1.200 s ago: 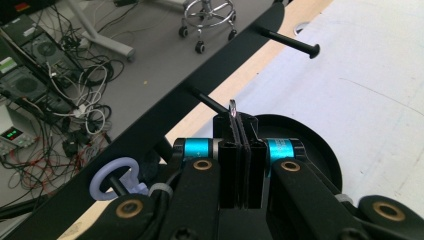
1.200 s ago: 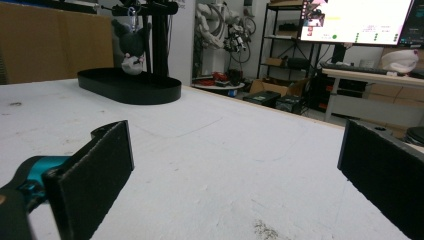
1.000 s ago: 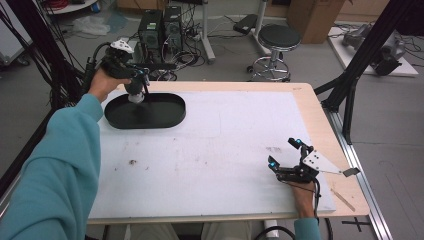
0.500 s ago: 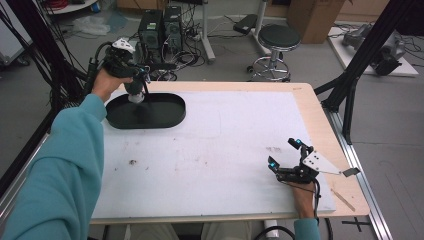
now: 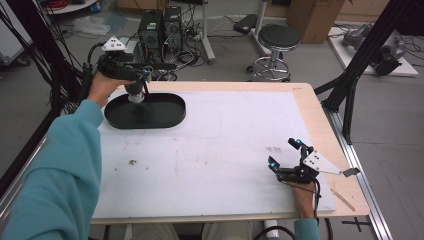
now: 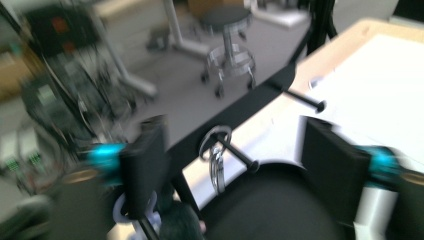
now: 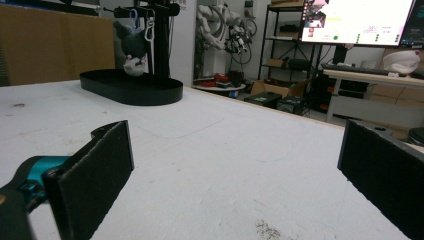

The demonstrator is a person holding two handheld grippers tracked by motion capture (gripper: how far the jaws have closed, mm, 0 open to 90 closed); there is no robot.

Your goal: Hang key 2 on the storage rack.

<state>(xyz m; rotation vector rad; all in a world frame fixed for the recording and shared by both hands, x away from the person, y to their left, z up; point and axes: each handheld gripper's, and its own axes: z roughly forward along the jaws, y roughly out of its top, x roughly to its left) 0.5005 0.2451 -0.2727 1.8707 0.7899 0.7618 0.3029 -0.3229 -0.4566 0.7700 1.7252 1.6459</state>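
High view: the left gripper (image 5: 141, 81), jaws spread wide, hovers above the black tray (image 5: 170, 112) at the table's far left, beside a small toy (image 7: 131, 47) hanging from its stand (image 7: 159, 40). The right gripper (image 5: 289, 156), jaws also apart, rests near right.

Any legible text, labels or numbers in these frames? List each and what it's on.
None can be read.
Monitor in the right gripper view: something shows on screen, too small to read.
Black stand with the hanging toy: no label to be seen.
Black oval tray, table: no markings.
Left gripper view: too blurred to read anything.
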